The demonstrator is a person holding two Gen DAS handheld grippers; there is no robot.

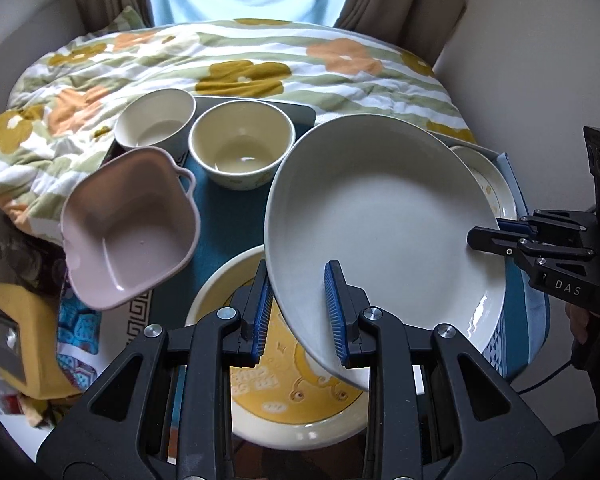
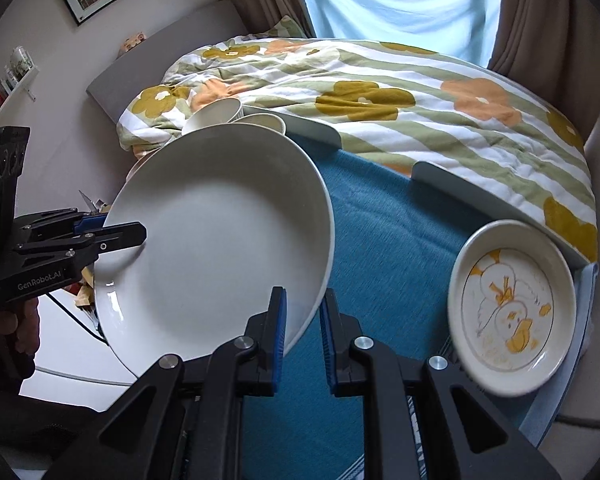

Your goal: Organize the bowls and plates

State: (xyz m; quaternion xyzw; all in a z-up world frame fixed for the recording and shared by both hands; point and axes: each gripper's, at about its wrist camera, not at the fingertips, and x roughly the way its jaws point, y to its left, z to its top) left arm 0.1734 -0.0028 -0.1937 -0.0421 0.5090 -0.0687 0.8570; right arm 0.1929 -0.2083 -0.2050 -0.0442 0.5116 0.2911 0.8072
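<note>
Both grippers are pinching opposite rim edges of the white plate (image 1: 380, 216), sharing its weight: left gripper (image 1: 300, 312) clamped on the near rim, right gripper (image 2: 303, 336) likewise. The plate is hanging tilted above the yellow plate (image 1: 292, 392), probably for stacking.

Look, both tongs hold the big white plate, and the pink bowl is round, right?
Not quite. Both tongs, left and right, do hold the white plate, but the pink bowl is squarish with handles, as the left wrist view shows.
</note>
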